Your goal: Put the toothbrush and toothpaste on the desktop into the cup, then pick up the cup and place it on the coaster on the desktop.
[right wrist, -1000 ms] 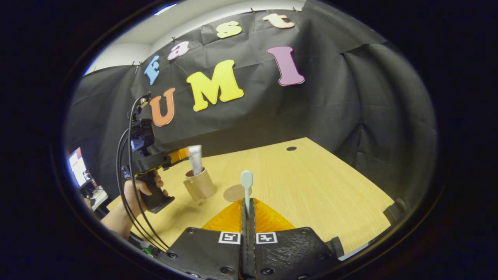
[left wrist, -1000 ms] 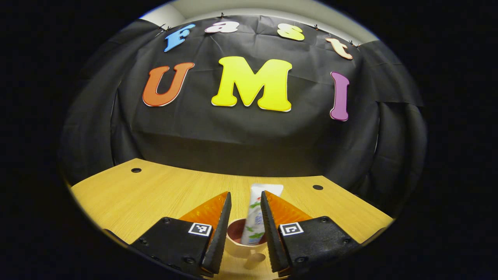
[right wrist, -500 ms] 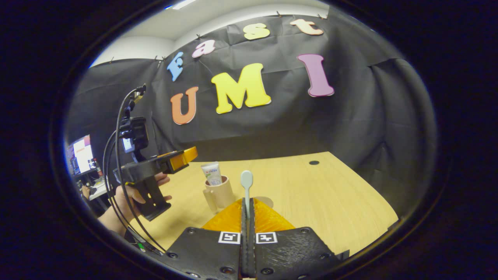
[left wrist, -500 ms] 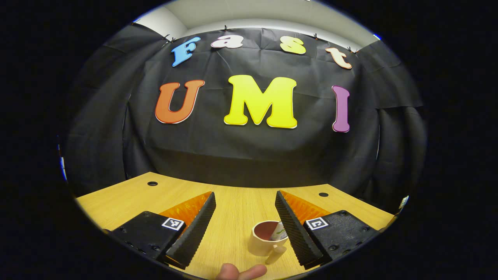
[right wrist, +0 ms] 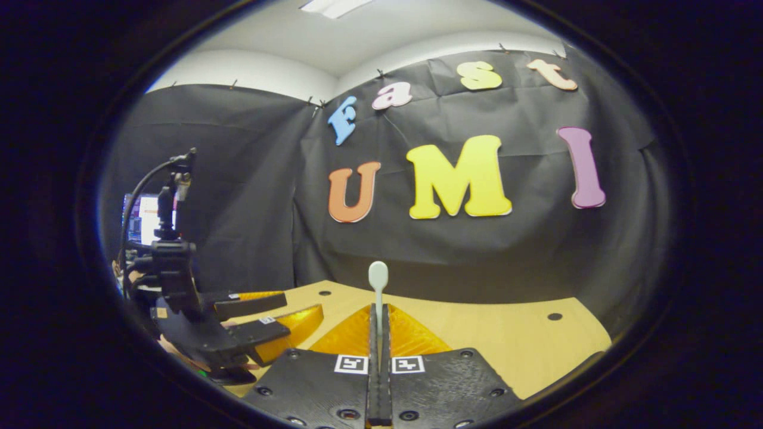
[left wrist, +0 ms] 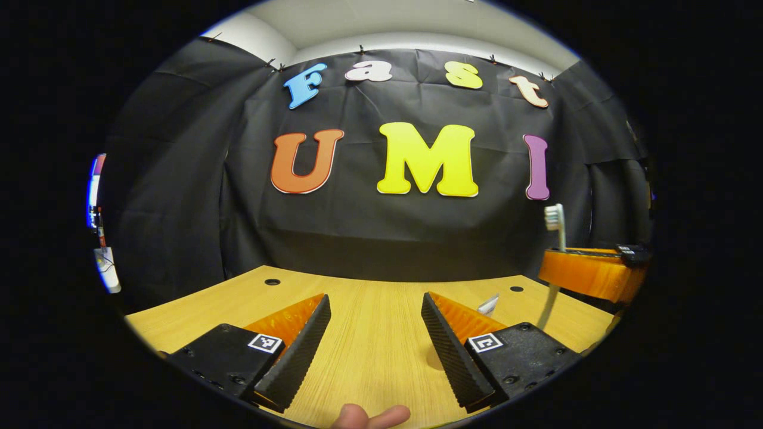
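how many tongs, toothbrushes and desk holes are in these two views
tongs: 2 (left tongs open, right tongs shut on the toothbrush)
toothbrush: 1
desk holes: 2
total: 5

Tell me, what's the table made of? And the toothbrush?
The table looks like pale wood with fine straight grain and a smooth matt top, maybe a printed laminate. The toothbrush, clamped in the right gripper, looks like smooth pale plastic, faintly glossy.

Black cloth wall [left wrist: 381,238], pale wooden desktop [left wrist: 369,333] with round holes, white ceiling [right wrist: 381,36], ceiling light [right wrist: 331,6]
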